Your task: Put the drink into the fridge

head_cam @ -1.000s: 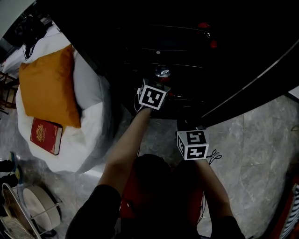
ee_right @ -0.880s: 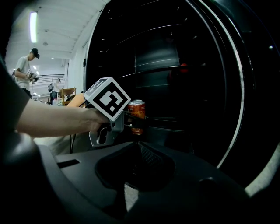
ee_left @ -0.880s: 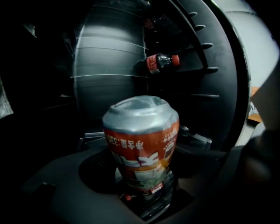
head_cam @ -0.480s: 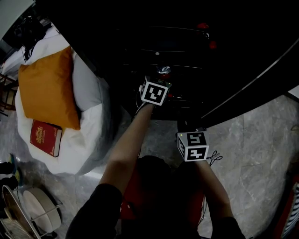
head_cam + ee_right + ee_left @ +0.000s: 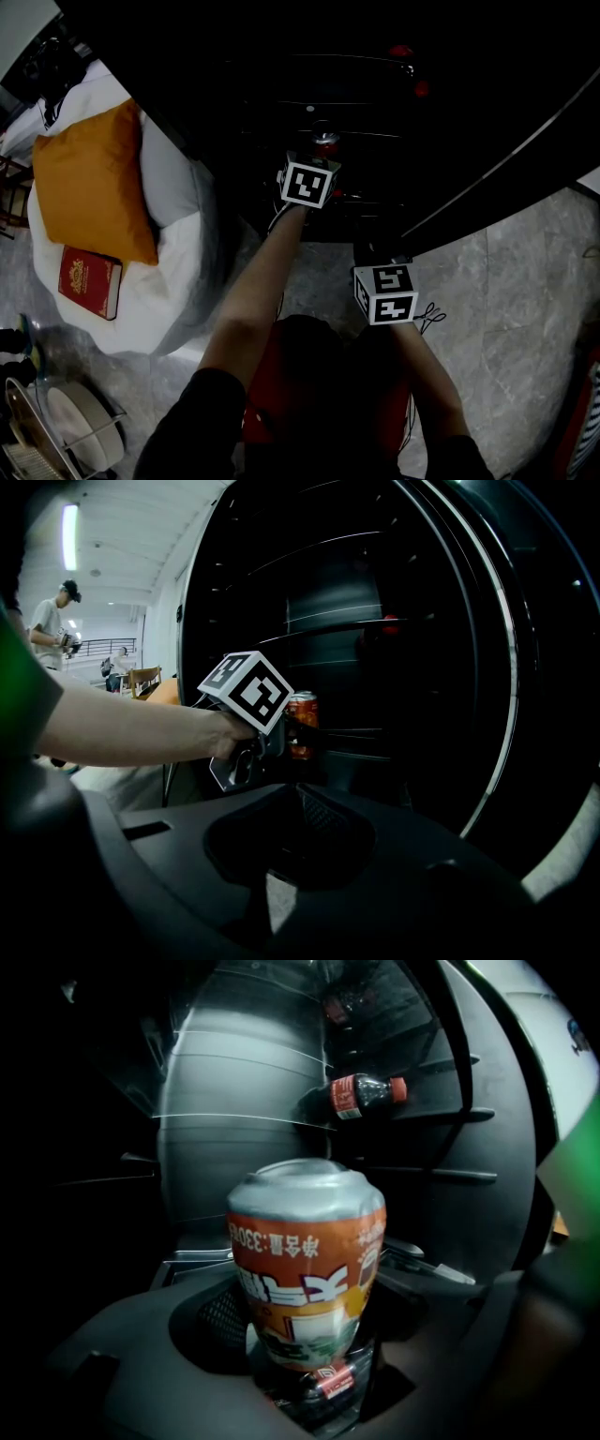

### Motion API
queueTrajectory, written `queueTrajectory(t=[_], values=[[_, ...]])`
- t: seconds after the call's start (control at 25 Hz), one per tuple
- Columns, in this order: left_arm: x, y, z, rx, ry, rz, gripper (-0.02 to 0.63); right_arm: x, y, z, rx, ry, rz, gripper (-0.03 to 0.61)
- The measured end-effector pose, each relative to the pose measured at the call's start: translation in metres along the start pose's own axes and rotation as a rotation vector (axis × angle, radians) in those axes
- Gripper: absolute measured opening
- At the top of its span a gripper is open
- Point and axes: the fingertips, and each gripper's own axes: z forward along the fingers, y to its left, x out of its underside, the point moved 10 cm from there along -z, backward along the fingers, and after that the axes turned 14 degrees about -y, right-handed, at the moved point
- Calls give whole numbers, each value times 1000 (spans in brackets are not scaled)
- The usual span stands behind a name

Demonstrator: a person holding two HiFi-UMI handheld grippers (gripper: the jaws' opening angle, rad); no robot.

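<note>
Drink can: one; bottle: one.

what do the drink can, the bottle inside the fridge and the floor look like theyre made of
Drink can: thin metal, likely aluminium; bare silvery domed end, glossy orange printed wall.
Bottle: probably clear plastic; dark drink shows through, red cap and label.
Floor: polished stone or stone-look tile; grey veining, straight joints.
</note>
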Motion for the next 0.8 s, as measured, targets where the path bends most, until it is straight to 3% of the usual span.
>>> queueTrajectory(t=[0.32,0.8], values=[[3,-4,0,-14,9,23,347,1,2,0,-7,4,2,18],[-5,-23,-56,-45,-121,-12,390,-12,-2,-17,-10,-43,-2,18]])
